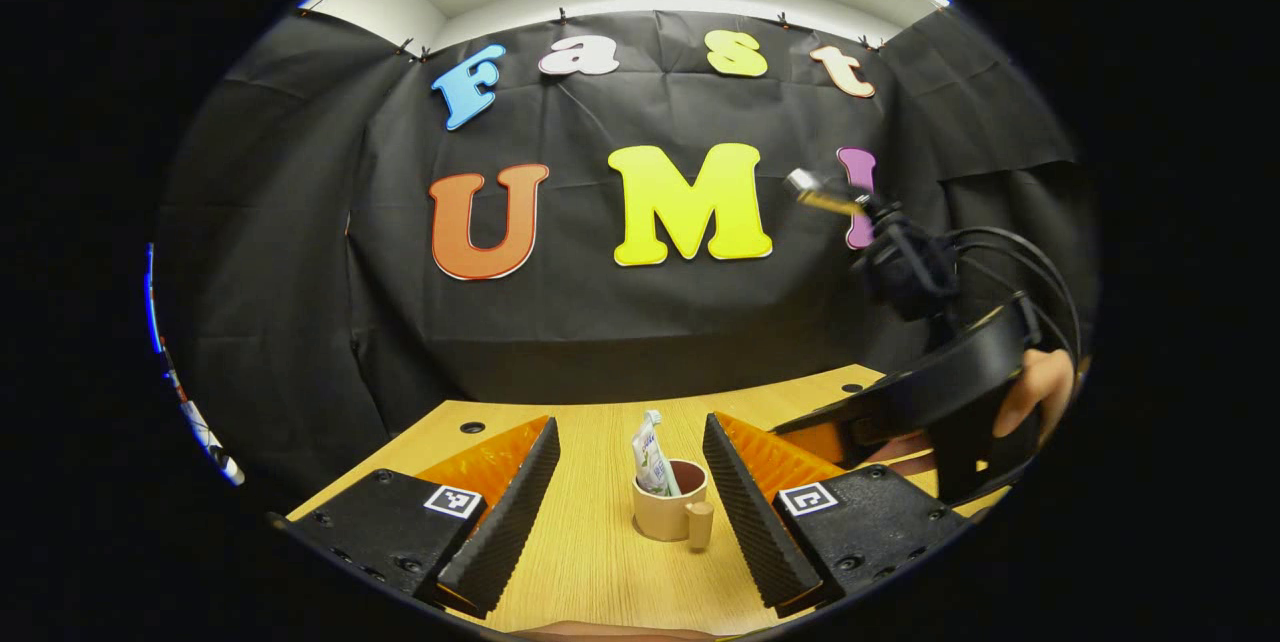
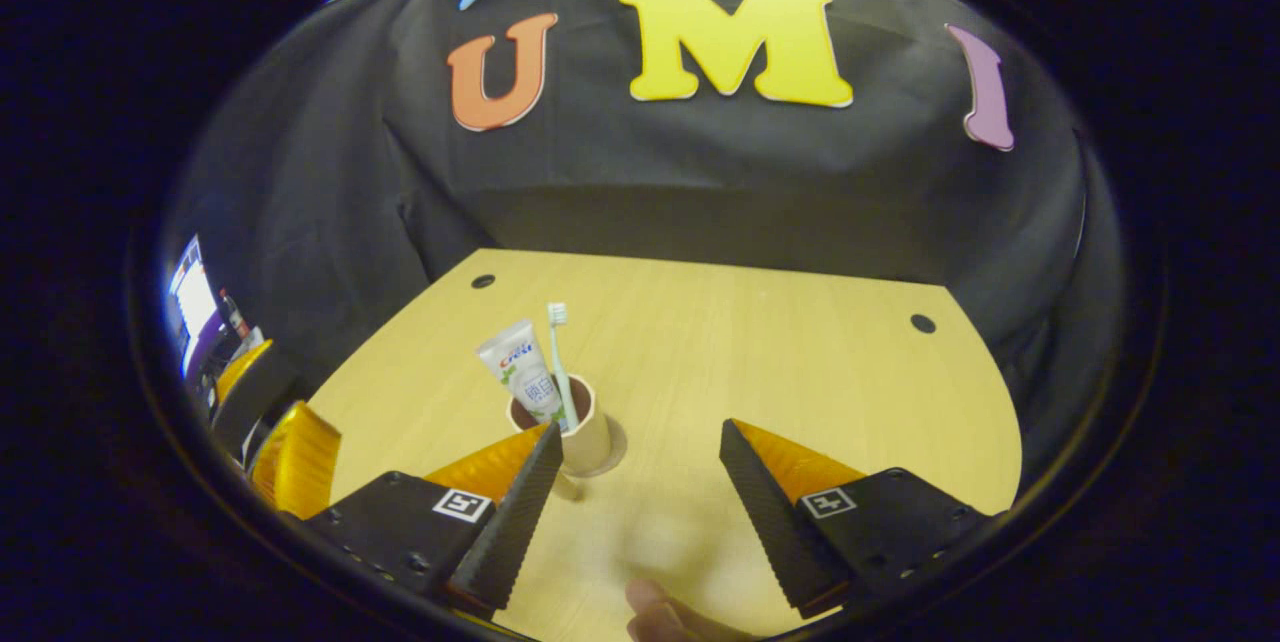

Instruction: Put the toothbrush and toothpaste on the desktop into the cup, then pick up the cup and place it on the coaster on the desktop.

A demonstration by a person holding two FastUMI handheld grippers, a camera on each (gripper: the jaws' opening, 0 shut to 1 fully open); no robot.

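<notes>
Left gripper view is centred on the table (image 1: 590,542), a pale wood-grain top with dark round holes near its far corners, closed in behind by the black cloth wall (image 1: 300,252) with a white ceiling above it. The cup (image 1: 668,510), tan with a dark inside and a stubby handle turned toward the near edge, is seen standing mid-table on the round coaster (image 2: 606,463), whose rim shows around its foot. The toothpaste (image 2: 524,374) and the toothbrush (image 2: 559,362) are held upright inside the cup, leaned on its rim, bristles up; both placings are therefore judged done.

The left gripper (image 1: 630,487) is held low at the near edge, its jaws spread wide and empty, the cup framed between them but untouched. The right gripper (image 2: 635,482) is raised above the table's right side, tilted down at the cup, jaws likewise spread and holding nothing. Both are apart from the cup, which is read as release. A hand (image 1: 1035,390) is seen on the right gripper's grip.
</notes>
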